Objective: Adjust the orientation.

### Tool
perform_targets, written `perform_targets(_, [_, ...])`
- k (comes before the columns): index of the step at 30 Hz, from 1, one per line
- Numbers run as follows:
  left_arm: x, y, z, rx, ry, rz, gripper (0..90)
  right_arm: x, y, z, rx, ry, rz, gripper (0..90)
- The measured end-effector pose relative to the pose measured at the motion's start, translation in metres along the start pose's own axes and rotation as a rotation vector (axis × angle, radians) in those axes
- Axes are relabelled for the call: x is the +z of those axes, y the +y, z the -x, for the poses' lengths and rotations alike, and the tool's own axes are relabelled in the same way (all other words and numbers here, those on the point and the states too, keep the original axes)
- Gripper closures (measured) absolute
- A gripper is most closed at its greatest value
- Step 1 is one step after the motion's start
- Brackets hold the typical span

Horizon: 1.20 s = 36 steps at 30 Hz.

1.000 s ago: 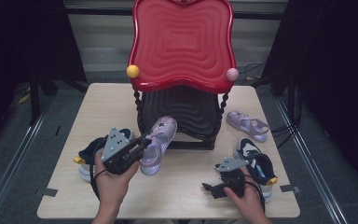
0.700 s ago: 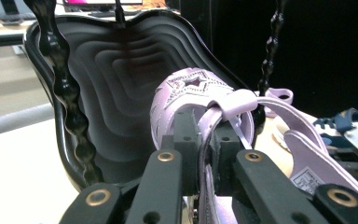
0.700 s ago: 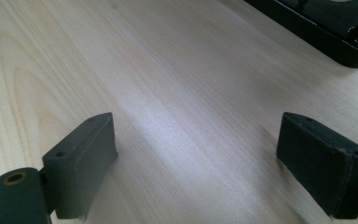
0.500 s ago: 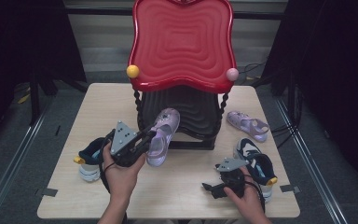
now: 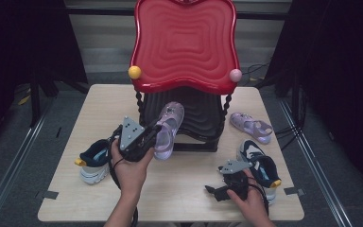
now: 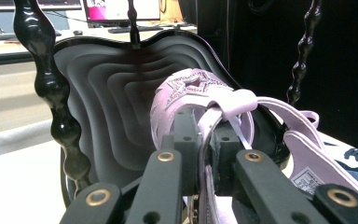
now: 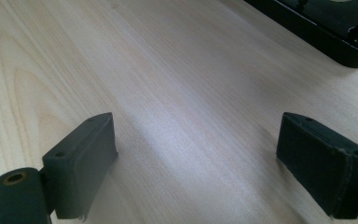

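The left tool [image 5: 152, 135] was clamped on the strap of a lilac sandal [image 5: 167, 130]; in the left gripper view the two black jaws pinched the band of the sandal [image 6: 200, 100] between them, just behind its glittered star upper. The sandal was held off the worktop [image 5: 99, 101], toe raised and pointing away from the person, at the front edge of the black lower tier [image 5: 203, 113] of a small shoe stand. In the left gripper view, that black rippled tier [image 6: 107, 93] stood directly behind the sandal, with a twisted black post [image 6: 51, 88] beside it. The left hand [image 5: 131, 168] gripped the tool body from below.

The right tool [image 5: 213, 193] rested low over the worktop near the person's edge, its jaws standing well apart with nothing between them; the right gripper view showed bare pale wood [image 7: 177, 102] between the two pads. The right hand [image 5: 250, 201] held it.

Outward from the tools: a second lilac sandal [image 5: 251, 126] lay on the worktop to the right of the stand. A navy and white sneaker [image 5: 93, 160] lay just left of the left hand, and its mate [image 5: 261, 169] lay just beyond the right hand. The stand's red rippled upper tier [image 5: 185, 42] carried a yellow ball [image 5: 134, 72] and a pink ball [image 5: 235, 75] at its front corners.
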<state>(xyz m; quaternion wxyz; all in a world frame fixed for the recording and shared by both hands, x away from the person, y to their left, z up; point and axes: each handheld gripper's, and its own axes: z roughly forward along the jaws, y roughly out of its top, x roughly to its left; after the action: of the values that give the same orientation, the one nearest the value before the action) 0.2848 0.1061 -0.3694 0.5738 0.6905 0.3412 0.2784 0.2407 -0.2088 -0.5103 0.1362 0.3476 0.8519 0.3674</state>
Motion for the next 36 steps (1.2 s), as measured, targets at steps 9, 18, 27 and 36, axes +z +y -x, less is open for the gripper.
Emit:
perform_targets(9, [0.011,0.003,0.003,-0.015,0.032,0.022,84.1,0.0,0.0,0.0,0.0,0.0,0.0,11.1])
perform_targets(18, [0.023,0.003,0.007,-0.023,0.058,0.044,84.2,0.0,0.0,0.0,0.0,0.0,0.0,11.1])
perform_targets(27, [0.035,0.005,0.012,-0.03,0.076,0.06,84.1,0.0,0.0,0.0,0.0,0.0,0.0,11.1])
perform_targets(36, [0.044,0.008,0.013,-0.026,0.106,0.083,84.1,0.0,0.0,0.0,0.0,0.0,0.0,11.1])
